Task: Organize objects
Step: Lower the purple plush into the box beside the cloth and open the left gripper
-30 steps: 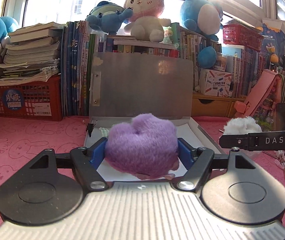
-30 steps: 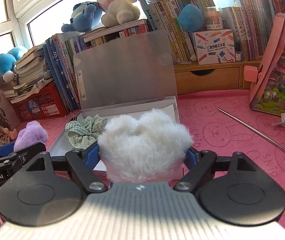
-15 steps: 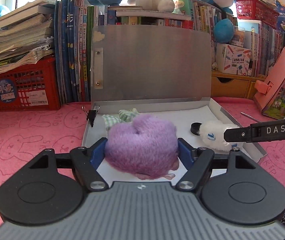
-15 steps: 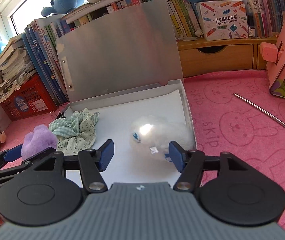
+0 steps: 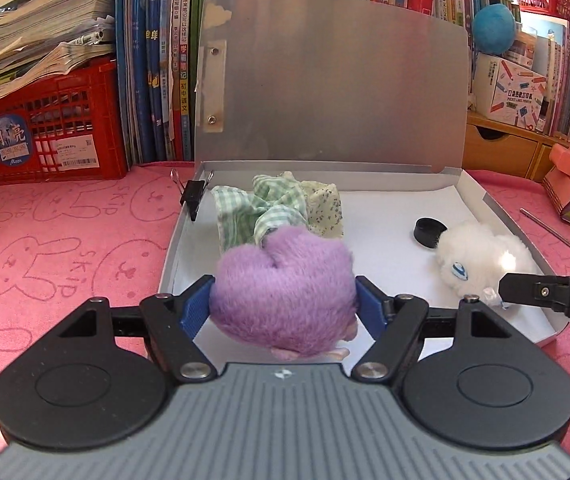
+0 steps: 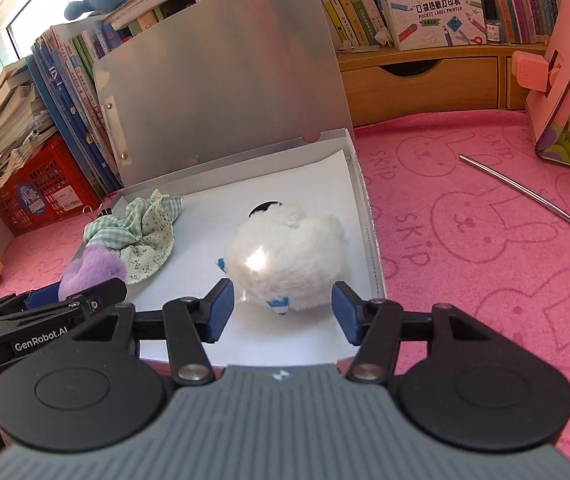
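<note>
Purple plush (image 5: 285, 300) pinched between our left gripper (image 5: 283, 309) fingers, over box (image 5: 173, 248) near edge. White plush (image 6: 287, 258) lies in box, just ahead of our right gripper (image 6: 281, 312), fingers spread, not touching.

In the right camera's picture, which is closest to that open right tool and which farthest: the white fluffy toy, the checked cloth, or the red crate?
1. White toy: in the box, just ahead of the right tool, between its open fingers.
2. Checked cloth: farther back, at the box's left.
3. Red crate: outside the box, far left, under books.
</note>
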